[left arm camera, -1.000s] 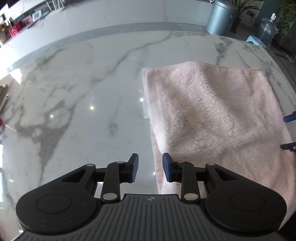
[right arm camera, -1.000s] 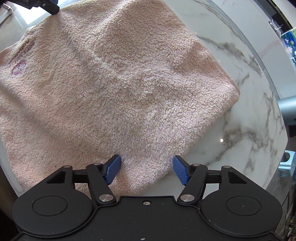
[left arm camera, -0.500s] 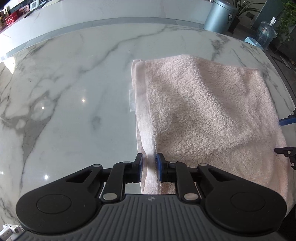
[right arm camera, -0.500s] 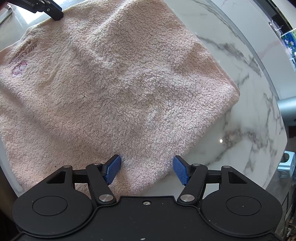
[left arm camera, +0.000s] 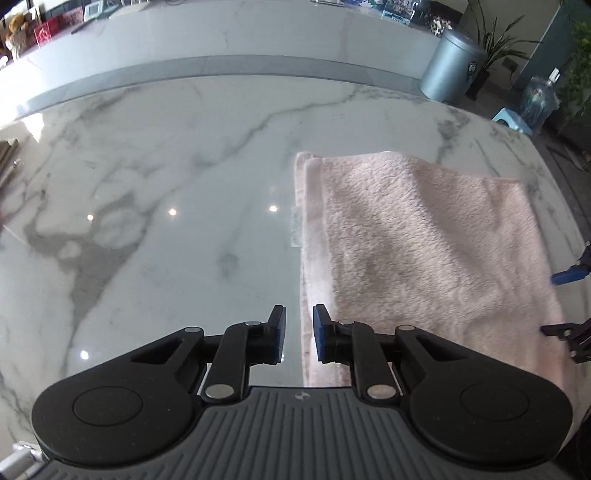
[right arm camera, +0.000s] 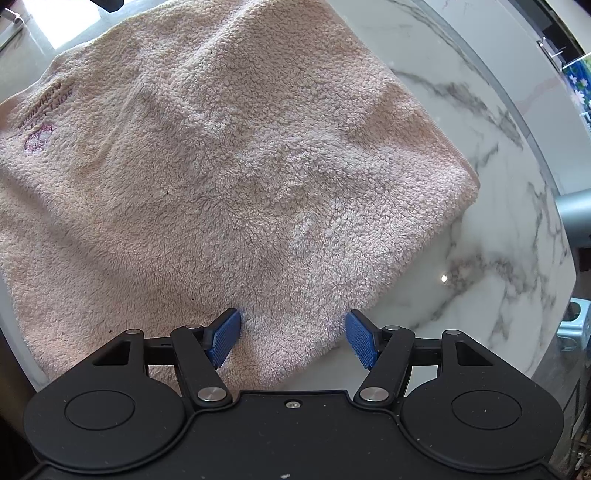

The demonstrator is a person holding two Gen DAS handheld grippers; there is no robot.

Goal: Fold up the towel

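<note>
A pink towel (left arm camera: 424, 240) lies folded flat on the white marble table (left arm camera: 166, 184); its layered left edge shows in the left wrist view. My left gripper (left arm camera: 298, 334) stands at that edge with its jaws narrow. The towel's edge runs up between the pads, close to the right one, and a strip of marble shows beside the left one. My right gripper (right arm camera: 293, 339) points down over the towel's (right arm camera: 240, 166) near corner, open wide, its pads resting astride the pile. A purple embroidered mark (right arm camera: 38, 136) sits near the far left corner. The right gripper's fingers (left arm camera: 569, 275) show at the towel's right side.
The table's rounded edge (right arm camera: 546, 229) runs close on the right, with a grey metal bin (left arm camera: 450, 66), a blue stool (left arm camera: 511, 120) and a water bottle (left arm camera: 539, 99) beyond it. A long marble counter (left arm camera: 221, 33) stands behind. Bare marble stretches left of the towel.
My left gripper's jaws narrowed and it came over the towel's left edge, then drew slightly left of it. The right gripper and the towel stayed put.
</note>
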